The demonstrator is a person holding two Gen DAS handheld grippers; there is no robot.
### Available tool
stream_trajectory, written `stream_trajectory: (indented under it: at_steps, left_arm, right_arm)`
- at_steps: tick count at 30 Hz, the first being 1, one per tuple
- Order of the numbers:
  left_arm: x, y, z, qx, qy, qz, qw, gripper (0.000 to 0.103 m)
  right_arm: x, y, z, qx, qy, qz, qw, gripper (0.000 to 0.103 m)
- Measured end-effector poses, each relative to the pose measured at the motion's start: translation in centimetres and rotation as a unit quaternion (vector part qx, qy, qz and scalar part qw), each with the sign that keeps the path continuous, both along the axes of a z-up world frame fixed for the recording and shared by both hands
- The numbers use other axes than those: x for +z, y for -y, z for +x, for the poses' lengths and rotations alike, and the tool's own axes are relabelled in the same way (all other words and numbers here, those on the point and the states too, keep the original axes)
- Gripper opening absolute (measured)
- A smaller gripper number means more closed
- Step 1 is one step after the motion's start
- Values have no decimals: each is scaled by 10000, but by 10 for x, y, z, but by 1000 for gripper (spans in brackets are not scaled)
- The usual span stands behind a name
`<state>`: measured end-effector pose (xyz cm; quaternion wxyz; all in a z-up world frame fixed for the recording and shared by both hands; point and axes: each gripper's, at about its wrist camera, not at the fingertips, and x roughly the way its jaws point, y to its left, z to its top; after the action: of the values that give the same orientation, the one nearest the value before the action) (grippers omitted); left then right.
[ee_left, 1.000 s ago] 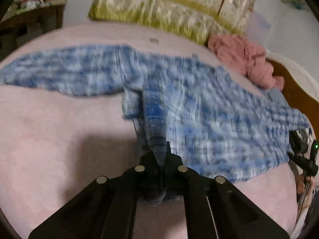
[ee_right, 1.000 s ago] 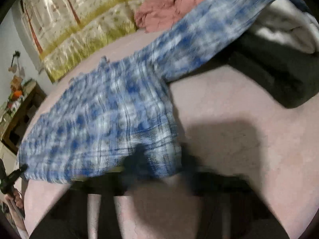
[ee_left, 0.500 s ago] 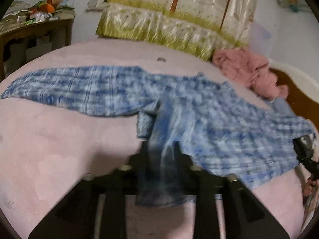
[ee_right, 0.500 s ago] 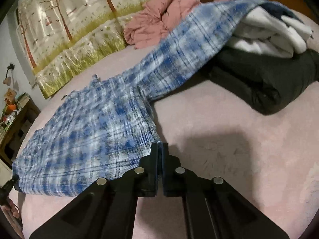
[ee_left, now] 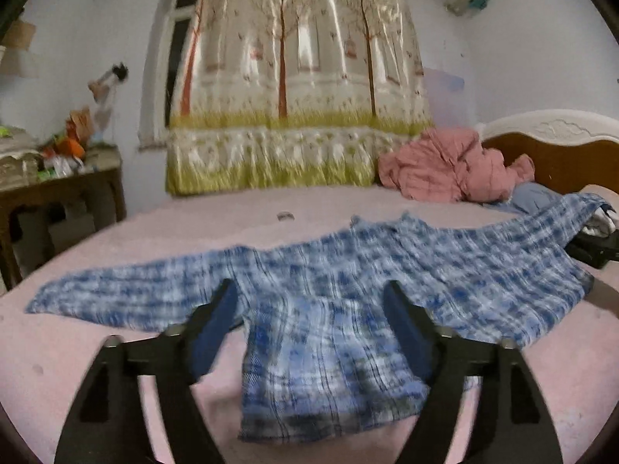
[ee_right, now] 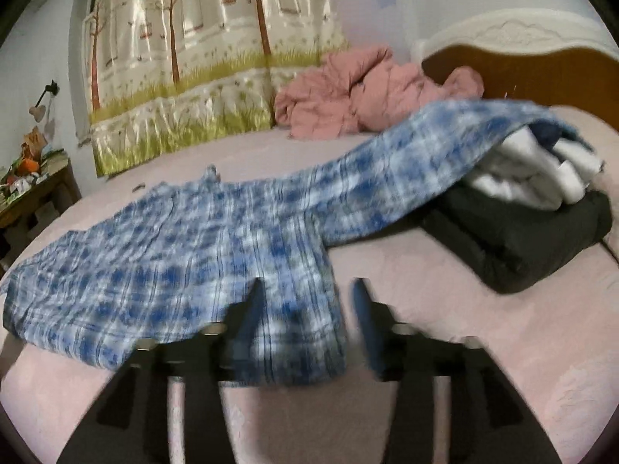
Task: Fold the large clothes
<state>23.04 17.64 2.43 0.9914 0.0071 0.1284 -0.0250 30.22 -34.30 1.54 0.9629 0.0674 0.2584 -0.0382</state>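
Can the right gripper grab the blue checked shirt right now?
Probably yes: the right gripper is open, the blue checked shirt hem lies between its fingers, and nothing blocks it.

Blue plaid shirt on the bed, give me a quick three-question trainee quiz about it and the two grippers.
1. True or false: the left gripper is clamped on the blue plaid shirt.
2. Multiple choice: the shirt's far sleeve is draped over A) the pink blanket, B) the pile of white and dark clothes, C) the wooden side table.
3. Fill in: the right gripper's jaws are ____.

Key: 1 false; 2 B; 3 open.
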Motion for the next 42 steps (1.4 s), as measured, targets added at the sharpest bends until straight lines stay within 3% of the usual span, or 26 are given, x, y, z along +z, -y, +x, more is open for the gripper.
stream_trajectory:
  at_steps: [2, 5, 7, 12, 17, 23, 28, 31, 34, 36, 38, 42]
  left_arm:
    - [1, 2, -6, -33, 115, 67, 9999, 102]
    - [4, 14, -17, -107, 417, 372, 9984, 103]
    - [2, 19, -17, -129, 477, 478, 9976, 103]
    - [-8, 42, -12, -126, 340, 1084, 9934, 103]
    - [-3, 65, -35, 169, 872, 1568, 9836, 103]
    - [36, 92, -47, 123, 1001, 1096, 9889, 103]
    - [83, 126, -38, 479, 1059, 1269, 9851, 103]
    - [110, 141, -24, 320, 1069, 1041, 9883, 103]
    - [139, 153, -6, 79, 1208, 850, 9890, 103]
    - [161, 160, 10, -53, 1347, 786, 9877, 103]
    - [183, 159, 26, -54, 1497, 520, 9873, 103]
    - [193, 158, 55, -53, 1530, 337, 9876, 103]
  right_arm:
    - [7, -4, -6, -39, 307, -119, 9995, 90]
    - [12, -9, -12, 67, 528, -211, 9984, 93]
    - [12, -13, -10, 108, 505, -268, 9983, 103]
    - [15, -18, -9, -6, 498, -399, 9980, 103]
    - [12, -17, -10, -46, 515, -436, 9977, 103]
    - [9, -9, -6, 222, 508, -98, 9984, 103]
    - [11, -8, -11, 148, 650, -55, 9978, 103]
    - [22, -8, -10, 245, 751, 12, 9969, 103]
    - [52, -12, 0, 286, 737, -77, 9968, 103]
    - [84, -19, 25, 24, 280, -482, 9984, 103]
    - [117, -25, 38, 154, 485, -635, 9967, 103]
    - [167, -28, 60, 345, 894, -74, 9954, 103]
